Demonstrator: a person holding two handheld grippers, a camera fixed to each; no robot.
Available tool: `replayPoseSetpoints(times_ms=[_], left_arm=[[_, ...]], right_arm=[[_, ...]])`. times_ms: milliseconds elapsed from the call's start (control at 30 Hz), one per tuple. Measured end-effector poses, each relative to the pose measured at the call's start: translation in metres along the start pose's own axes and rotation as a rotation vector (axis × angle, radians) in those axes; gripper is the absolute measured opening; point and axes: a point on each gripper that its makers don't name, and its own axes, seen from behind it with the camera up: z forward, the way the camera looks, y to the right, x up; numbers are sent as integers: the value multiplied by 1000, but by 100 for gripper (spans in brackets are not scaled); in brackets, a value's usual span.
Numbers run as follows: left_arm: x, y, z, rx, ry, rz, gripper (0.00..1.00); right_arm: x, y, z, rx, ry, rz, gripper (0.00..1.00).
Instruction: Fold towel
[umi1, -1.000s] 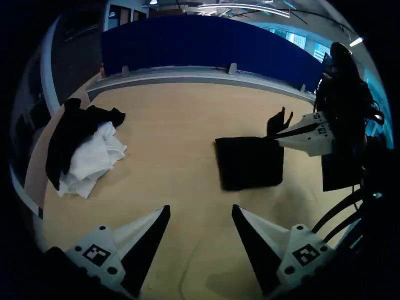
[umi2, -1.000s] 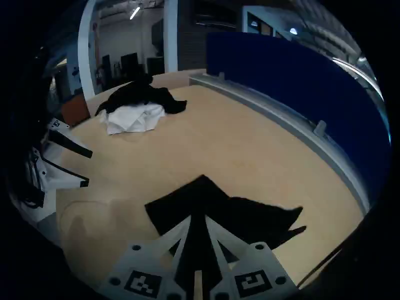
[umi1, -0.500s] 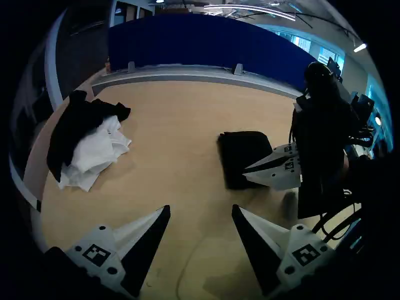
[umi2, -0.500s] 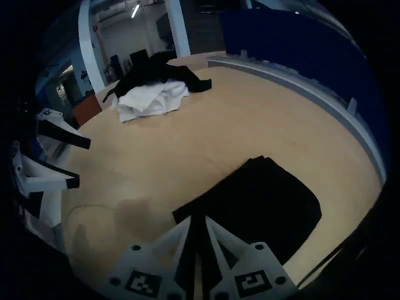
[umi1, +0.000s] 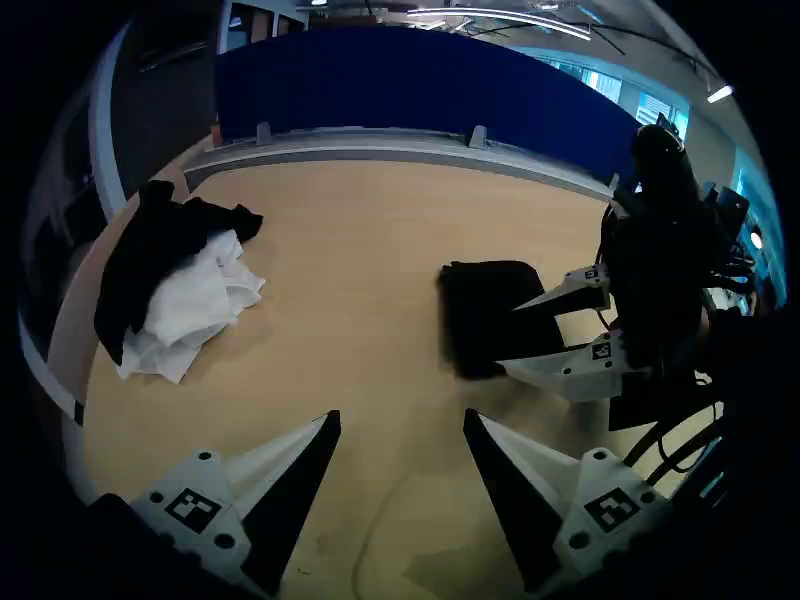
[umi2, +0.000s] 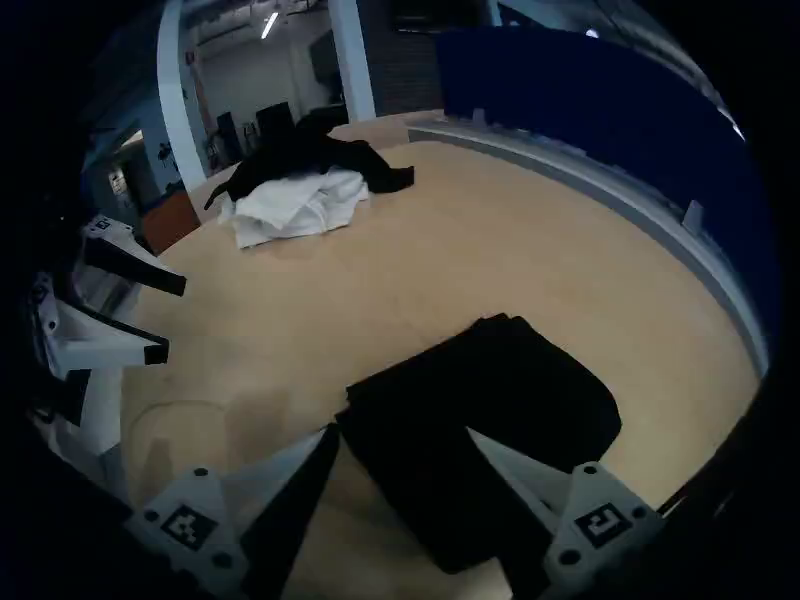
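Tabletop (umi2: 420, 250) bears folded black towel (umi2: 510, 390), right gripper (umi2: 402, 432) splayed above.

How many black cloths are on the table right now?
2. The folded towel lies flat before the right gripper; a crumpled black cloth is draped over the white pile farther off. That pile may hide more.
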Motion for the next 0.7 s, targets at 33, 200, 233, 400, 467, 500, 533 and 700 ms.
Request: replayPoseSetpoints(times_ms=[33, 200, 233, 400, 467, 500, 533, 700], left_arm=[[-1, 0, 0, 1, -1, 0, 92], [-4, -1, 0, 4, -4, -2, 91], [-4, -1, 1, 5, -5, -2, 91], [-5, -1, 0, 8, -6, 2, 91], [-5, -1, 0, 9, -6, 3, 91], [-5, -1, 0, 9, -6, 3, 91], [-5, -1, -1, 9, -6, 3, 91], [-6, -1, -2, 10, -6, -1, 91]], right_arm=[[0, 1, -1, -3, 2, 1, 92], [-2, 4, -7, -19, 12, 6, 93], [-3, 5, -9, -24, 12, 6, 93], [-9, 12, -20, -48, 13, 5, 93], [-14, 15, -25, -62, 10, 7, 93], [-17, 17, -29, -71, 7, 8, 93], [-21, 19, -32, -79, 3, 11, 93], [-43, 31, -48, -122, -18, 36, 93]])
